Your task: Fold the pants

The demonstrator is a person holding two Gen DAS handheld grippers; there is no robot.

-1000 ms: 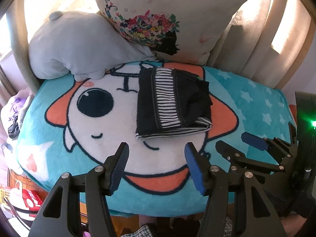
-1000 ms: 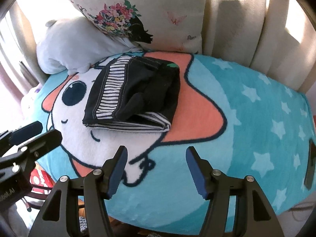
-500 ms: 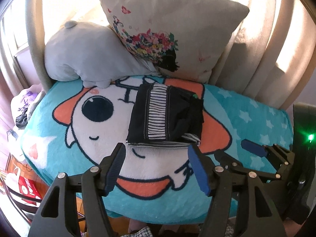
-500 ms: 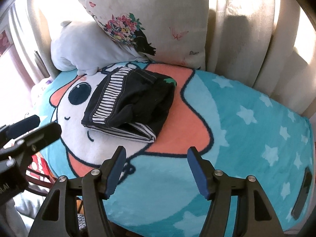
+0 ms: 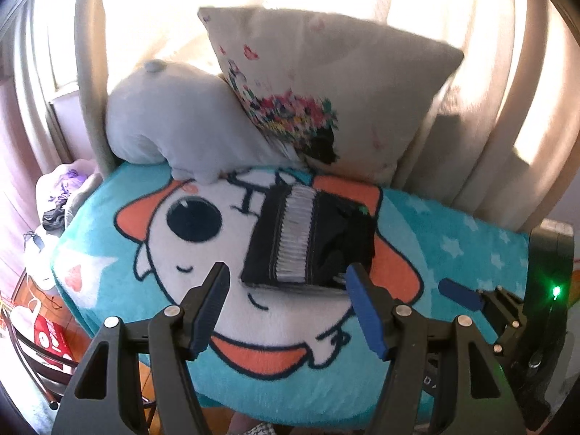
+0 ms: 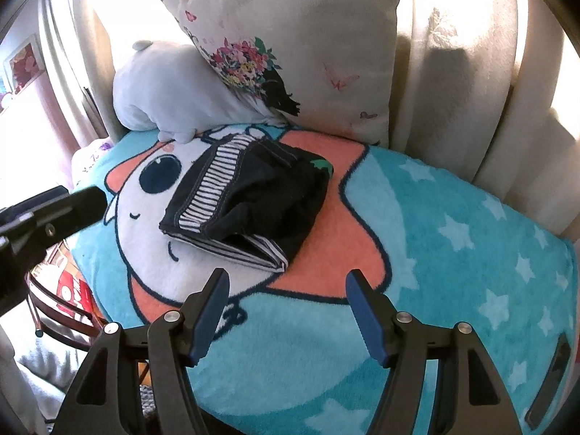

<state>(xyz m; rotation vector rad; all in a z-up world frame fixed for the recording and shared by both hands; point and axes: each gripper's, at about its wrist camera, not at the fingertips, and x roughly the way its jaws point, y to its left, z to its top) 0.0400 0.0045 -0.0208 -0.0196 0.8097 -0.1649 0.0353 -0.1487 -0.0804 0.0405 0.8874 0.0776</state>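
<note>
You are looking down at a bed covered by a turquoise blanket (image 6: 453, 253) printed with a cartoon animal face and white stars. The pants (image 6: 250, 195), black with a black-and-white striped panel, lie on the cartoon face as a small, thick, roughly rectangular bundle of several layers. The near edge shows the stacked folds, and its right corner gapes a little. The top surface on the right side looks rumpled, not flat.

Your left gripper (image 5: 286, 311) is held above the blanket, on the near side of the pants and apart from them. Its two blue-padded fingers stand spread, and they have just been opening further, with nothing between them. From its camera the pants (image 5: 311, 243) appear beyond the fingertips, in the gap between them, but no pad touches cloth.

Your right gripper (image 6: 286, 313) is also held clear, over the orange and turquoise part of the blanket, near the pants' right corner. Its fingers are spread too, have just been opening, and hold nothing.

Behind the pants, a cream pillow (image 6: 297, 43) with a flower print leans on the curtains, and a pale grey plush toy (image 6: 170, 87) rests beside it at the blanket's far edge.

Judging by this, the folding looks finished or very nearly so: the pants are reduced to a compact packet and both grippers have let go. What might remain is only smoothing the rumpled top and pressing down the gaping corner.
</note>
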